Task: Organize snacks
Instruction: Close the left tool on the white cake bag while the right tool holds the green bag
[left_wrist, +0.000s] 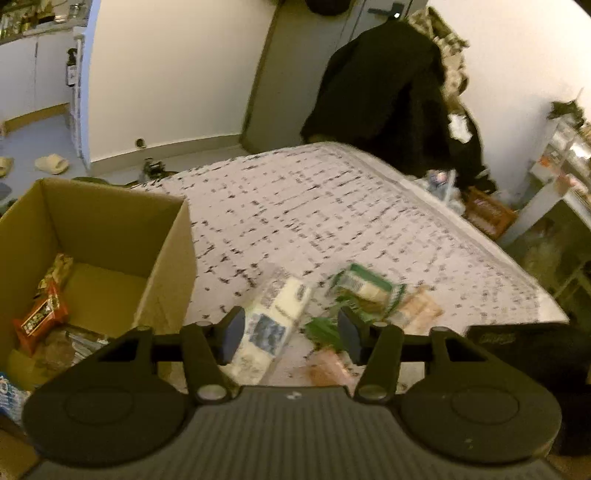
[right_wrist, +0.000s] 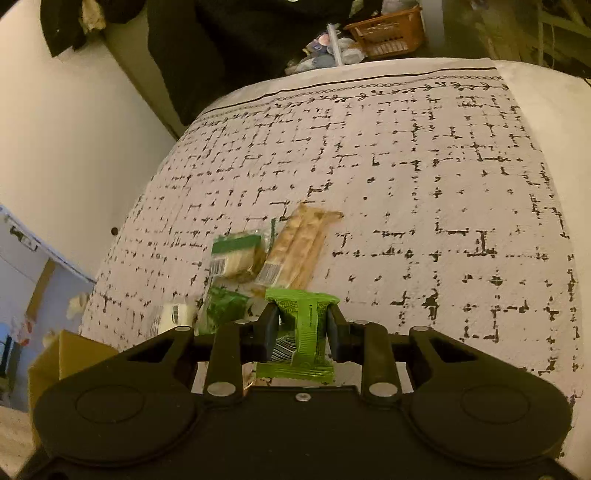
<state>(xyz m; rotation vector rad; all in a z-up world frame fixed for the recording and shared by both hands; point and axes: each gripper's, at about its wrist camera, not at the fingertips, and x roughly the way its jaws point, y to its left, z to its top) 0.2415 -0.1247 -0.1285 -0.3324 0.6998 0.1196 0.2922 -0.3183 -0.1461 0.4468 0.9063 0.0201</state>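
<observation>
A right gripper pinches a bright green snack packet between its two black fingers, just above a bed covered in a white spread printed with a broken black grid. The packet's crimped ends flare out beyond the fingers, and a barcode shows on its lower left side. Just beyond it on the spread lie a clear pack of pale cracker sticks, a green-labelled cracker pack and a darker green wrapper, all close together, some touching.

The left gripper hangs with its jaws set wide and nothing between them, over a white packet with a blue panel that lies on the spread near the same cluster of snacks, blurred in this view. To its left stands an open cardboard box at the edge of the bed, holding an orange-red wrapper and other packets against its left wall.
</observation>
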